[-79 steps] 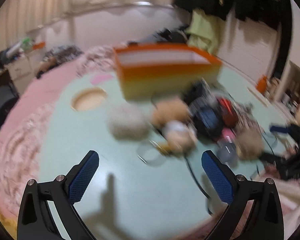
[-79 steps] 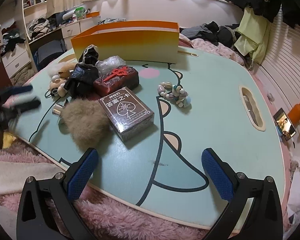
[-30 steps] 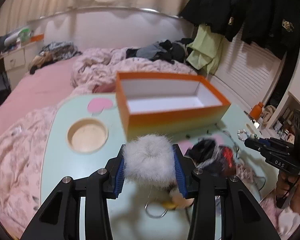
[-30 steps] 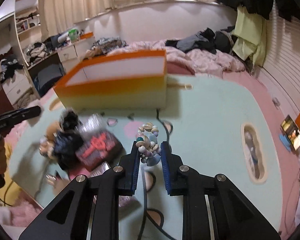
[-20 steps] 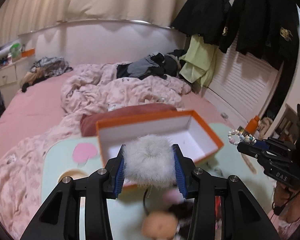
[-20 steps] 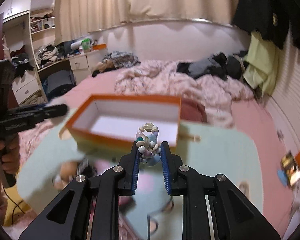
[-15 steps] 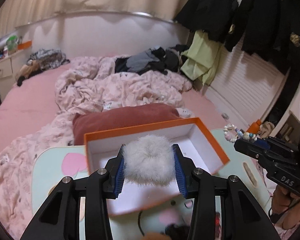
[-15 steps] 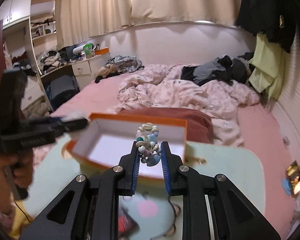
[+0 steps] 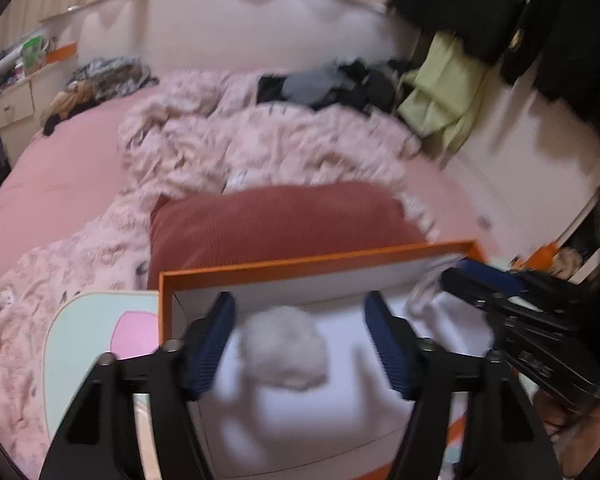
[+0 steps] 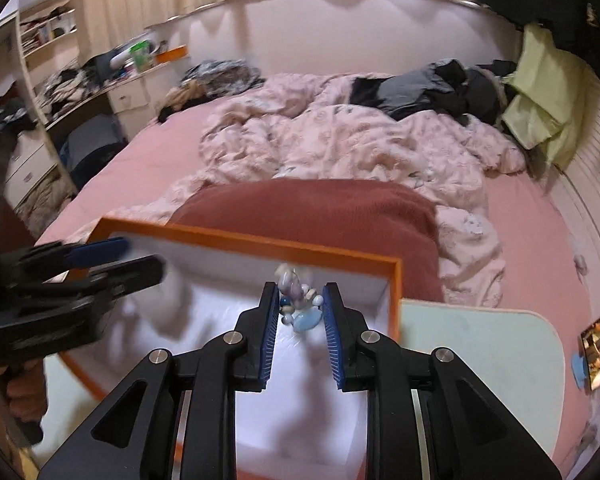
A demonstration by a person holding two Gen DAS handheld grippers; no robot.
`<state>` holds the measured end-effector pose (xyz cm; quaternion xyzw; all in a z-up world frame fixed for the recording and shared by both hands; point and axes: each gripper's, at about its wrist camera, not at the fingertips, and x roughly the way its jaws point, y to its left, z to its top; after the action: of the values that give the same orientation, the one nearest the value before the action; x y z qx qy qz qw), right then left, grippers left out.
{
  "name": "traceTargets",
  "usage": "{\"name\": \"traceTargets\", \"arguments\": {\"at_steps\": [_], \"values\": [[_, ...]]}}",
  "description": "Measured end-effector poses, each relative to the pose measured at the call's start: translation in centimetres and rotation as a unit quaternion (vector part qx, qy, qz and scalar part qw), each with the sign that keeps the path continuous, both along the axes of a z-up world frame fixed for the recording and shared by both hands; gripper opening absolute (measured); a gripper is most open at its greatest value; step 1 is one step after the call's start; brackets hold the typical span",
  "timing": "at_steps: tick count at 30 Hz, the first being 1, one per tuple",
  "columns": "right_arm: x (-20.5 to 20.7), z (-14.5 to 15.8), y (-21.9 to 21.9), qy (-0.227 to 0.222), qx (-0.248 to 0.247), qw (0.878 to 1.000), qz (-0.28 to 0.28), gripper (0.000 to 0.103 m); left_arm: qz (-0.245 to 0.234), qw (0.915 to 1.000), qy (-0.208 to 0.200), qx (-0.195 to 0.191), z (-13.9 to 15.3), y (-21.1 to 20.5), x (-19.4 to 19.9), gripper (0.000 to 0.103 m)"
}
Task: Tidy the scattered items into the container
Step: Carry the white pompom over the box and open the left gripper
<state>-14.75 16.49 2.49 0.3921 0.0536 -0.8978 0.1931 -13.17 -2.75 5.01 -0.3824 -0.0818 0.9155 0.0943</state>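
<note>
Left claw (image 9: 300,344) has spread (pompom (image 9: 284,354) now loose) over box (image 9: 316,262).

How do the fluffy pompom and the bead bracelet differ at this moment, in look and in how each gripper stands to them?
The pompom is one soft grey-white ball; the bracelet is a cluster of small hard beads in pale colours. The left gripper is open, its jaws well clear of the pompom; the right gripper has its jaws close beside the bracelet, though contact is unclear. Both are over the orange box.
</note>
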Motion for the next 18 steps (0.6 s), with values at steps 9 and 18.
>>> {"name": "traceTargets", "arguments": {"at_steps": [9, 18], "values": [[6.1, 3.6, 2.7, 0.045, -0.057, 0.997, 0.017, 0.030, 0.000, 0.9988, 0.043, 0.024, 3.2, -2.5, 7.3, 0.086], [17.1, 2.1, 5.8, 0.082, -0.053, 0.995, 0.027, 0.066, -0.035, 0.9989, 0.028, 0.010, -1.9, -1.4, 17.6, 0.089]]}}
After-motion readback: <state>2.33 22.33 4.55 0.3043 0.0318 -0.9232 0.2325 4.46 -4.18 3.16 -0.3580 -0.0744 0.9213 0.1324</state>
